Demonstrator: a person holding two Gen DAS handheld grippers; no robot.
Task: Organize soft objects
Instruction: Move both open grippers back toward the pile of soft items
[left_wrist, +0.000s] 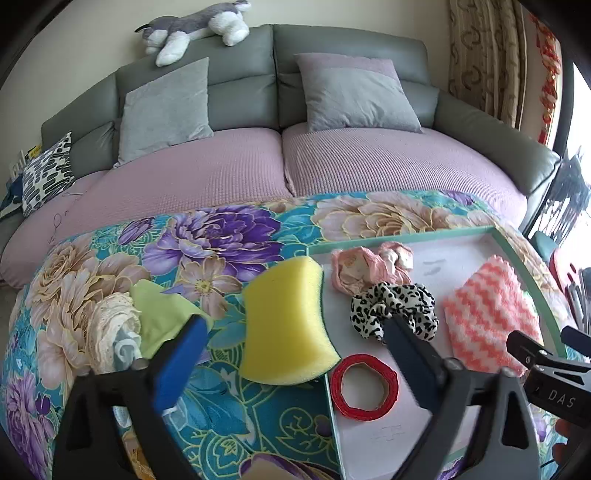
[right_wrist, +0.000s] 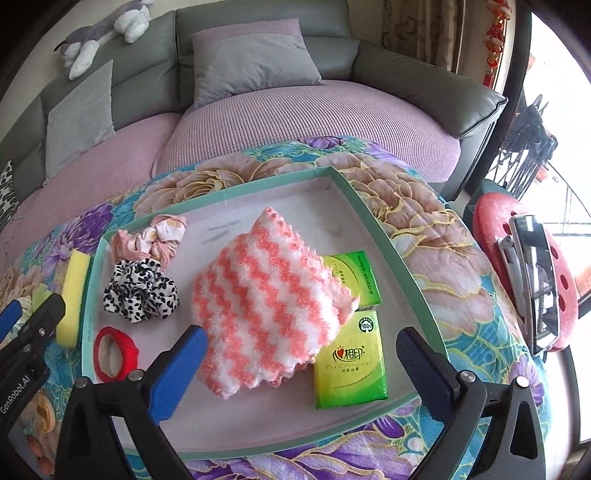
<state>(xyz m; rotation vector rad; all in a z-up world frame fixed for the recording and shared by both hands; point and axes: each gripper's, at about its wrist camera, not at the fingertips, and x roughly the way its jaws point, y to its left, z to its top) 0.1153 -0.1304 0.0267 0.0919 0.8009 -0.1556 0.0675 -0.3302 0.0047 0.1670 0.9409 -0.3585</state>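
A yellow sponge (left_wrist: 288, 325) lies on the floral cloth, its right edge against the left rim of a green-edged tray (left_wrist: 406, 236). My left gripper (left_wrist: 295, 328) is open above it, and neither pad touches the sponge. The tray holds a pink scrunchie (left_wrist: 369, 266), a leopard scrunchie (left_wrist: 395, 310), a red ring (left_wrist: 364, 387) and a pink-and-white zigzag cloth (right_wrist: 269, 295). My right gripper (right_wrist: 301, 338) stands open over that cloth's near edge without pressing on it. Two green tissue packs (right_wrist: 351, 362) lie partly under the cloth.
A light green cloth (left_wrist: 162, 317) and a lace piece (left_wrist: 110, 325) lie left of the sponge. Behind the table is a sofa (left_wrist: 332, 158) with grey cushions and a plush dog (left_wrist: 199, 26). A red stool with a phone (right_wrist: 535, 277) stands at the right.
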